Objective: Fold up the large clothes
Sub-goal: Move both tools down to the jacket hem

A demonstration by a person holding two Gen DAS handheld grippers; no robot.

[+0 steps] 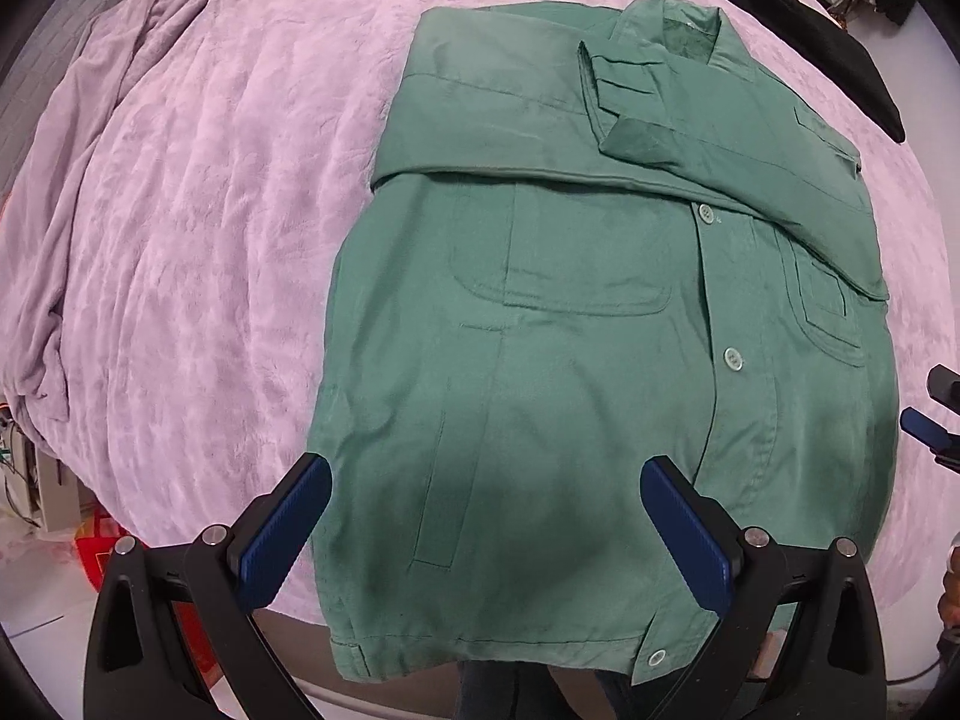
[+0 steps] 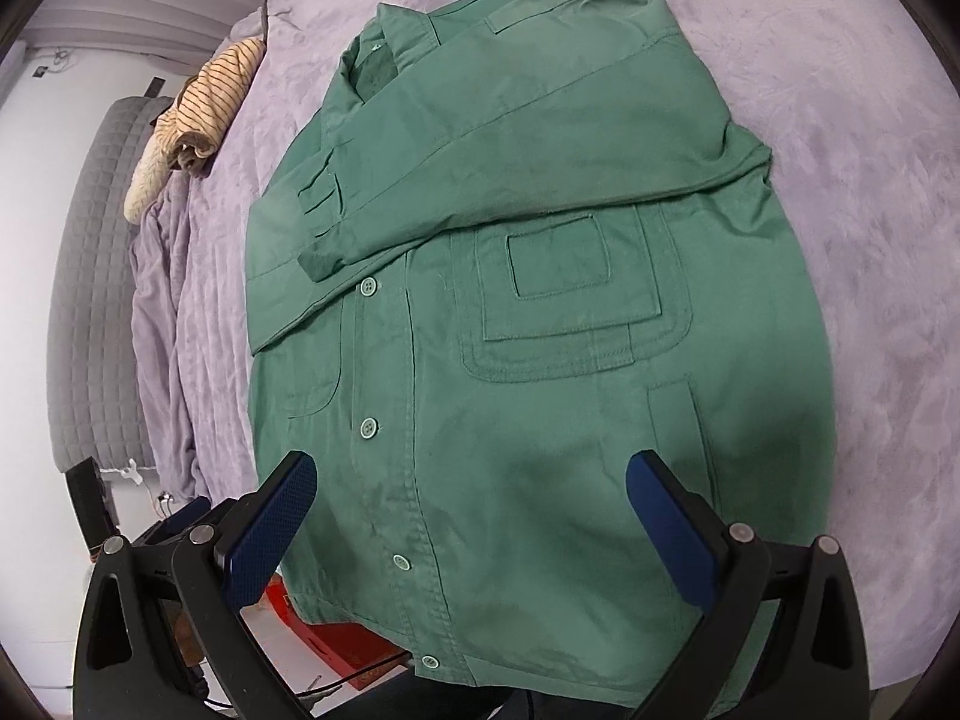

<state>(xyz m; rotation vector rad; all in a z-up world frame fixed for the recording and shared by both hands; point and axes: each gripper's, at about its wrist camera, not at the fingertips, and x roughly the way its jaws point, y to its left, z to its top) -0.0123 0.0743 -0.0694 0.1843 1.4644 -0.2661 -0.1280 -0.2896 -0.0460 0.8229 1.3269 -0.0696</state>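
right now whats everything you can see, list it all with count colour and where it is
jacket: one, green, buttoned, flat on the bed, both sleeves folded across the chest, hem nearest the grippers
blanket: one, lilac plush, covering the bed under the jacket
striped garment: one, cream with dark stripes, bunched at the far side of the bed
black item: one, black, far right edge of the bed; cannot tell what it is
headboard: one, grey quilted, beside the bed
red object: one, red, on the floor below the bed edge
left gripper: one, black with blue pads, open over the hem
right gripper: one, black with blue pads, open over the hem
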